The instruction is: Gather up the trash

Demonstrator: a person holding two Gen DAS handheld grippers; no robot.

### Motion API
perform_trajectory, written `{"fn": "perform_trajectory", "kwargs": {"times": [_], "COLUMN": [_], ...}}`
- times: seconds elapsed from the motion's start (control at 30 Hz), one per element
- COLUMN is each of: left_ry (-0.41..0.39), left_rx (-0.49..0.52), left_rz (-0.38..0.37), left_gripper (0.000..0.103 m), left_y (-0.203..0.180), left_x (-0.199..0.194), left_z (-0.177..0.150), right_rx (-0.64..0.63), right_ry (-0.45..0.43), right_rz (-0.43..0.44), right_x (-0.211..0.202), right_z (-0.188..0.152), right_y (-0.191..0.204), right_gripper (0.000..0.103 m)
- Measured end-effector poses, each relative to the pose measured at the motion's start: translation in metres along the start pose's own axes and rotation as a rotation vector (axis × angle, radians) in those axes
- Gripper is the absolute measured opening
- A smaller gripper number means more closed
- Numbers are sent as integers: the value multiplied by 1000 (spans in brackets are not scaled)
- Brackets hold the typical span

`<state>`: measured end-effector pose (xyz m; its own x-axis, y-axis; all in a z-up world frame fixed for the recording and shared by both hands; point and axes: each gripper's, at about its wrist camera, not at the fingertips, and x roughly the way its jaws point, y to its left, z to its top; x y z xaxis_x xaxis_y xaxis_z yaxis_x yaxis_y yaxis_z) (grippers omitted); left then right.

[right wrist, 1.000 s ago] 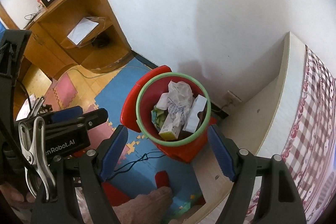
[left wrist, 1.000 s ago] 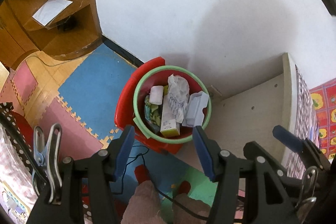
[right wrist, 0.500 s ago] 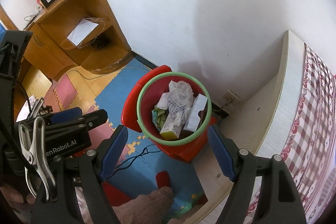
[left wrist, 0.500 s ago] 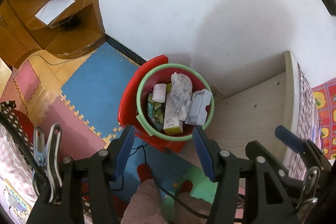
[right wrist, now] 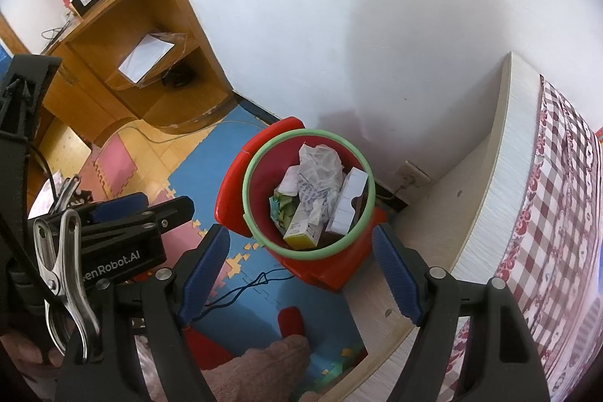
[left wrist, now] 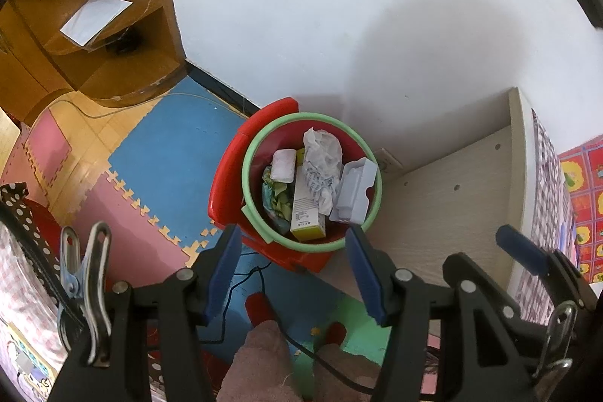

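Observation:
A red trash bin (left wrist: 226, 191) with a green rim (left wrist: 250, 145) stands on the floor by the white wall. It holds a crumpled white bag (left wrist: 322, 153), a yellow-and-white carton (left wrist: 307, 210), a pale plastic tray (left wrist: 354, 193) and a white roll (left wrist: 284, 164). My left gripper (left wrist: 292, 230) hangs open over the bin's near edge, nothing between its blue pads. My right gripper (right wrist: 301, 232) is open wider above the same bin (right wrist: 230, 191), also holding nothing. The left gripper (right wrist: 132, 213) shows at the left of the right wrist view.
A wooden desk (right wrist: 124, 25) with a paper sheet (right wrist: 145, 57) on its shelf stands at the far left. A pale bed board (left wrist: 444, 198) and checked bedding (right wrist: 557, 213) flank the bin on the right. Foam mats (left wrist: 169, 157), a black cable (right wrist: 241, 289) and fuzzy slippers (left wrist: 264, 356) lie below.

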<state>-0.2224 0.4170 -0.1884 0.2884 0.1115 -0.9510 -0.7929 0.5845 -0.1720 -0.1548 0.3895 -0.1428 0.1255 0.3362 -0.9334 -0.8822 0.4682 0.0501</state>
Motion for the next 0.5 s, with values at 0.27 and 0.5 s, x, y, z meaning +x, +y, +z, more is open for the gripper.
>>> {"fn": "perform_trajectory", "kwargs": {"times": [0.27, 0.5], "left_ry": [4, 1], "left_rx": [1, 8], "left_rz": [-3, -7], "left_gripper": [60, 60], "left_y": [-1, -5], "left_x": [0, -2], "left_z": [-1, -2], "right_rx": [-1, 6], "right_ry": [-3, -8], "right_rz": [-5, -13], "right_x": [-3, -7], "right_z": [-2, -3], "right_y": [-2, -3], "right_gripper": [80, 80]}}
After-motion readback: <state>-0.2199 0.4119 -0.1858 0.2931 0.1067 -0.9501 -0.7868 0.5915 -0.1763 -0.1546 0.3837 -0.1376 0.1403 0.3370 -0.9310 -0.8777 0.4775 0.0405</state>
